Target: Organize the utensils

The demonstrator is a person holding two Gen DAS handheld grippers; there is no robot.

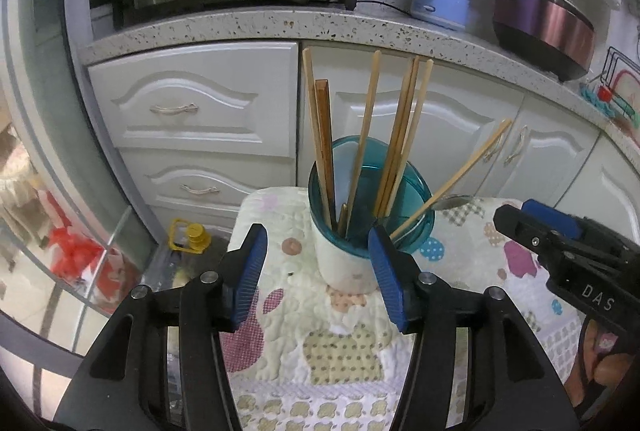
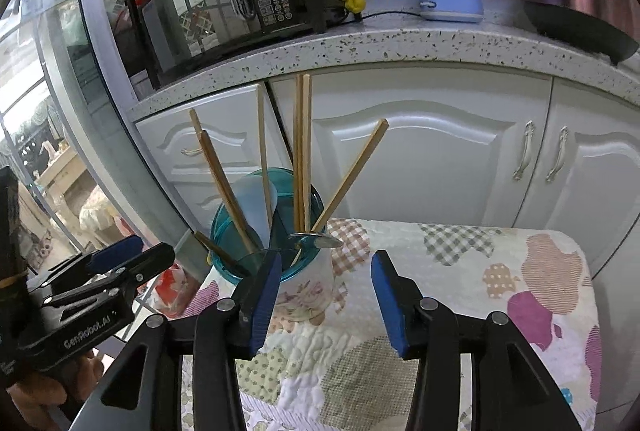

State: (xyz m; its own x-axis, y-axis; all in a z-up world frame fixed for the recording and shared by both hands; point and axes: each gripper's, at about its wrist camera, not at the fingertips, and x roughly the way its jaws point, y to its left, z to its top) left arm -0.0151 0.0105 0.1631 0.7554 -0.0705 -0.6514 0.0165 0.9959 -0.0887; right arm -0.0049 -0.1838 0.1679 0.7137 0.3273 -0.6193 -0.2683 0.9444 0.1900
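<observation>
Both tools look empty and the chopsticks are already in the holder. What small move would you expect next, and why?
Probably draw both tools back and stop. The left tool and right tool are open and hold nothing. The chopsticks and a spoon already stand in the teal-rimmed holder on the patterned cloth, where no loose utensil shows.

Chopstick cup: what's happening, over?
Both tongs, left and right, open, empty. Chopsticks upright in cup. Nothing in the way.
</observation>
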